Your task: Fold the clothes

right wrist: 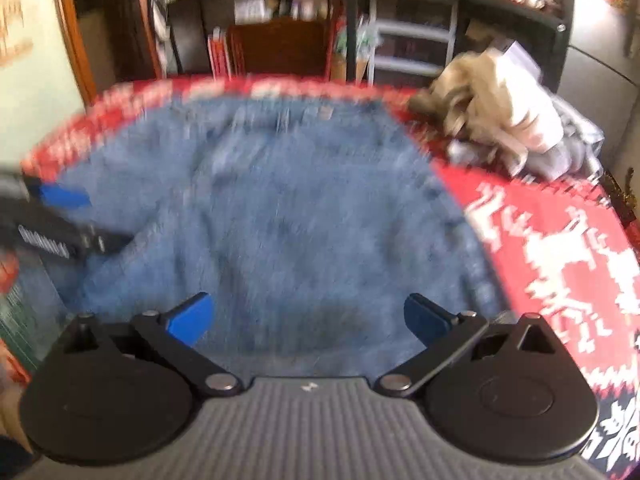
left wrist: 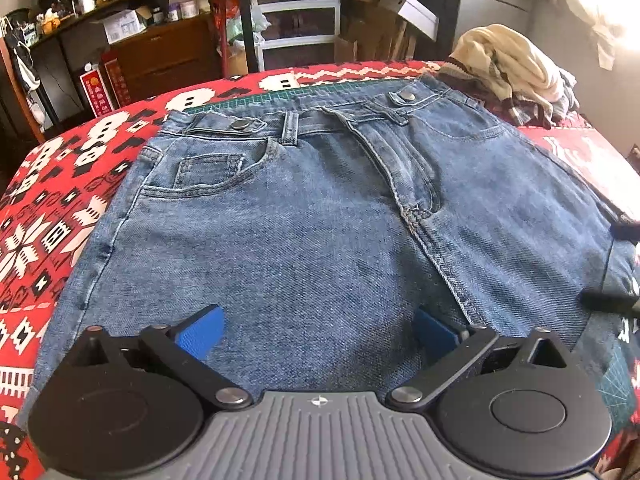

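Jeans (left wrist: 304,216) lie flat, front up, waistband far, likely spread ready for folding. Left gripper (left wrist: 320,332) and right gripper (right wrist: 308,320) hover wide apart, empty. Clothes pile (left wrist: 512,72) waits aside.

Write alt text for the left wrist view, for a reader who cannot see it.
Blue jeans lie flat, front up, waistband away from the camera, on a red patterned cloth. The left claw hovers open over them, holding nothing. A heap of cream clothes sits at the far right.
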`<state>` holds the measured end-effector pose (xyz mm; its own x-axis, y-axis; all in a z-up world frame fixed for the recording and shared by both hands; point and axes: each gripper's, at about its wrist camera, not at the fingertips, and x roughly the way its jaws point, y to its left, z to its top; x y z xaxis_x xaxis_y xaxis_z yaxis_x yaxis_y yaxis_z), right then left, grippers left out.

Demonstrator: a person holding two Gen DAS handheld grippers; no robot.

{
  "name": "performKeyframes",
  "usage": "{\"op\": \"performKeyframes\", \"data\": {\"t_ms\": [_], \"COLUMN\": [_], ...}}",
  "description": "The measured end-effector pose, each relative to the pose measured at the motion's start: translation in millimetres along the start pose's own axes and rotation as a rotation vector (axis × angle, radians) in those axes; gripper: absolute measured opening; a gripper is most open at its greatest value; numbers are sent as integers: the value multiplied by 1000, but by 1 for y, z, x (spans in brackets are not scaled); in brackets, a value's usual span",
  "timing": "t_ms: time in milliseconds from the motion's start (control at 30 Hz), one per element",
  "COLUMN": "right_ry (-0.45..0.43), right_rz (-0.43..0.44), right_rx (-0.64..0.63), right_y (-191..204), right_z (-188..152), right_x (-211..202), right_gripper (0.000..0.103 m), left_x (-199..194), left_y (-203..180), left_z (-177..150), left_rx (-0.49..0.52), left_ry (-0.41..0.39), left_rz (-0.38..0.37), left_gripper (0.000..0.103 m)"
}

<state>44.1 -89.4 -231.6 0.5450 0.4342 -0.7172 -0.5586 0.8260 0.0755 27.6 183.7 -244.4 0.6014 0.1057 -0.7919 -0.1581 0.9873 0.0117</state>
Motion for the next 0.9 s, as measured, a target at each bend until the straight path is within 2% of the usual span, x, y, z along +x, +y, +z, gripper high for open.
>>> {"op": "performKeyframes", "data": {"t_ms": [100, 167, 267, 367, 433, 533, 667, 800, 900], "right_ry": [2, 25, 59, 62, 64, 67, 88, 78, 81], "right_rz": [33, 23, -4, -5, 1, 38, 110, 139, 159], "right_rx": [59, 80, 87, 130, 172, 232, 320, 365, 384], "right_y": [-22, -35, -46, -52, -57, -60, -58, -57, -59], "right_z": [8, 10, 2, -11, -22, -36, -54, -63, -65], "right_x": [-24, -38, -51, -63, -70, -75, -73, -68, -65], "right_gripper": [92, 71, 52, 49, 42, 33, 32, 32, 33], "left_x": [-14, -28, -51, -68, -76, -75, -69, -69, -69], "left_y": [7, 6, -10, -39, -62, -93, -116, -127, -133], "left_z": [3, 6, 10, 10, 6, -1, -14, -24, -33], "left_rx": [-41, -40, 52, 213, 340, 501, 635, 705, 770], "left_ry": [-36, -71, -120, -147, -144, -103, -44, 2, 16], "left_rz": [-30, -80, -162, -262, -322, -370, -380, -396, -374], "left_gripper": [90, 89, 78, 67, 51, 32, 21, 15, 11]}}
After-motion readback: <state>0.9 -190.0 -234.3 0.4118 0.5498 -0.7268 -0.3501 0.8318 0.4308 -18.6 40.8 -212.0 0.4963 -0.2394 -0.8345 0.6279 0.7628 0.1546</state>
